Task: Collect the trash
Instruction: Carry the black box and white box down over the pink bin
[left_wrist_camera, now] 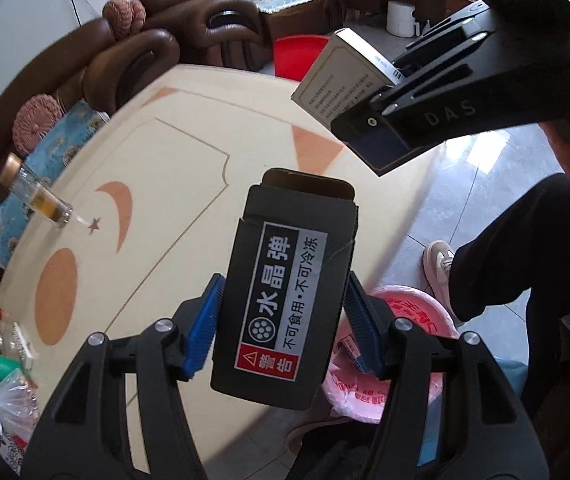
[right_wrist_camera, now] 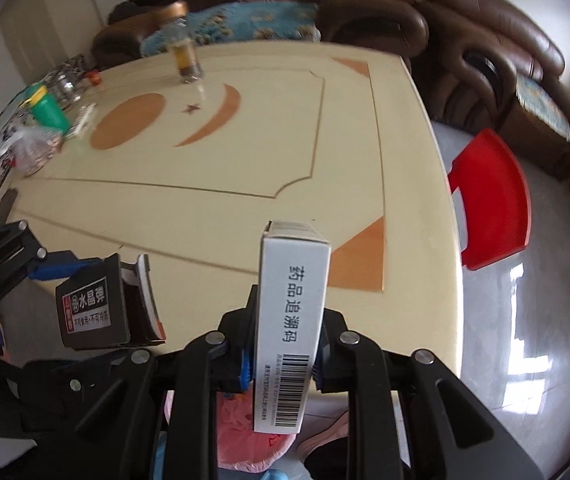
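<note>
My left gripper (left_wrist_camera: 283, 320) is shut on a black box (left_wrist_camera: 285, 292) with a white and red warning label, held above the table's near edge. The same black box (right_wrist_camera: 97, 312) shows at the left of the right wrist view. My right gripper (right_wrist_camera: 283, 356) is shut on a white medicine box (right_wrist_camera: 291, 320) with a barcode, held upright over the table edge. That white box (left_wrist_camera: 345, 84) and the right gripper (left_wrist_camera: 369, 120) appear at the upper right of the left wrist view. A pink-lined trash bin (left_wrist_camera: 397, 344) sits on the floor below both grippers, and it also shows in the right wrist view (right_wrist_camera: 241, 432).
A cream table (right_wrist_camera: 245, 152) with orange shapes carries a glass bottle with a gold cap (right_wrist_camera: 183, 52), a green cup (right_wrist_camera: 47, 112), jars and a plastic bag (right_wrist_camera: 33, 148) at its left end. A red stool (right_wrist_camera: 493, 200), brown sofas (right_wrist_camera: 465, 28) and the person's leg (left_wrist_camera: 525, 252) surround it.
</note>
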### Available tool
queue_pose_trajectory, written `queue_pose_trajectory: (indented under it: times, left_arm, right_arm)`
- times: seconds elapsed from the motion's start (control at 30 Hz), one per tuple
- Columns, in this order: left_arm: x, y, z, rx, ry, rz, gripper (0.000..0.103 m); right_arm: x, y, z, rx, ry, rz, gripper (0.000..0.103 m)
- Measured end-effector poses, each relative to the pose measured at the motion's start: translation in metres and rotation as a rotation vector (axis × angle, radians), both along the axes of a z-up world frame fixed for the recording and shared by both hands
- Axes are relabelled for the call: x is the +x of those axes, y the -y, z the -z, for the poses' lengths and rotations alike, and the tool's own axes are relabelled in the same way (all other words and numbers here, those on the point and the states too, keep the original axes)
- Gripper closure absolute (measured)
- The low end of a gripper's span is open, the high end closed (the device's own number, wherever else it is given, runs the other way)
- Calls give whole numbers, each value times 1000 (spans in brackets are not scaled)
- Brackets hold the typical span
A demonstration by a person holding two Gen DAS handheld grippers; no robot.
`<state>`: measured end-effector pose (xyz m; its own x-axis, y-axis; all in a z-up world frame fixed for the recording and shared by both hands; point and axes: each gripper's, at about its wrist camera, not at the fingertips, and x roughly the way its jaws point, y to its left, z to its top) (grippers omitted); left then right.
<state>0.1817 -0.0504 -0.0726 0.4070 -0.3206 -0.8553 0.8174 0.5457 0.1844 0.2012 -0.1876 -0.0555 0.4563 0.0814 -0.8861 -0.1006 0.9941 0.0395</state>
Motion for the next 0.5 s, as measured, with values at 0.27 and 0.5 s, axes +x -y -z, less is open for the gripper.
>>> queue_pose_trajectory:
  times: [0.27, 0.5]
  left_arm:
    - [-58, -14, -18, -38, 29, 6, 44]
    - [-96, -19, -3, -68, 3, 12, 44]
  right_arm:
    - [-76, -20, -20, 10, 55, -52, 82]
    - [-127, -33, -10, 29, 56, -77, 82]
